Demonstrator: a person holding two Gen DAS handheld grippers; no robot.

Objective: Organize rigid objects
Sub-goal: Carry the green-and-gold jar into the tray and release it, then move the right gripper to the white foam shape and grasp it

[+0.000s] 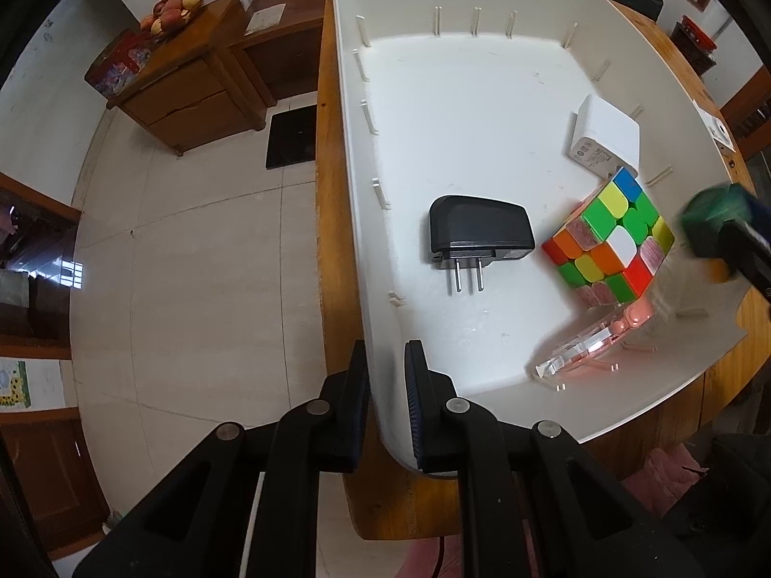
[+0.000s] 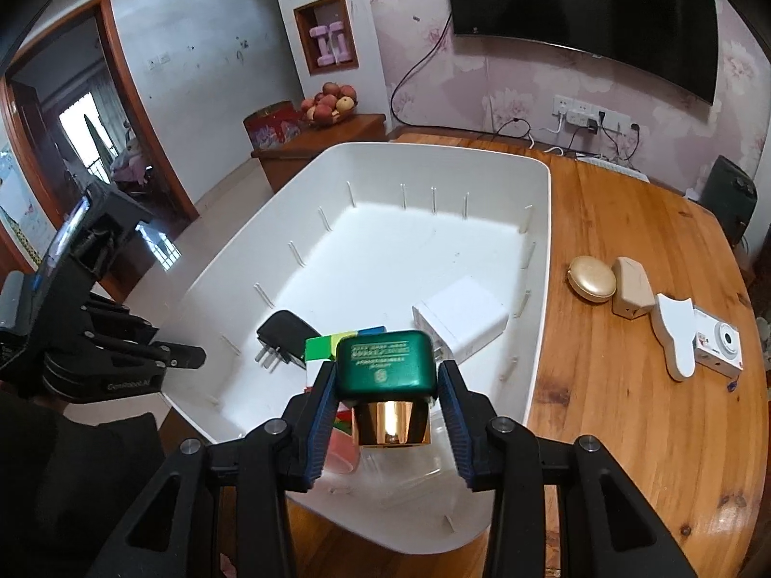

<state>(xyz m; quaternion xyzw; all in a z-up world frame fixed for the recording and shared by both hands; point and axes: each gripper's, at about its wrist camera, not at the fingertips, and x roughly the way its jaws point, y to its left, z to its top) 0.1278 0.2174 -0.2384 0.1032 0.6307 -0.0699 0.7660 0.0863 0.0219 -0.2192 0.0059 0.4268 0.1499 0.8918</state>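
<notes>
Left gripper (image 1: 388,404) clamps the white plastic bin's (image 2: 539,289) near-left wall; right gripper (image 2: 388,426) jaws parted around the green gold-capped bottle (image 2: 383,368) above the bin's near end—release low, clear of multicoloured puzzle cube (image 1: 609,241).

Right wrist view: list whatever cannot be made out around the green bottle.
All in the right wrist view:
- Rubik's cube: mostly hidden behind the green bottle.
- Bottle's print: too small to read.
- Right gripper: whether its pads press the bottle is unclear.
- Clear case: transparent, crossed by the fingers; shape unclear.
</notes>
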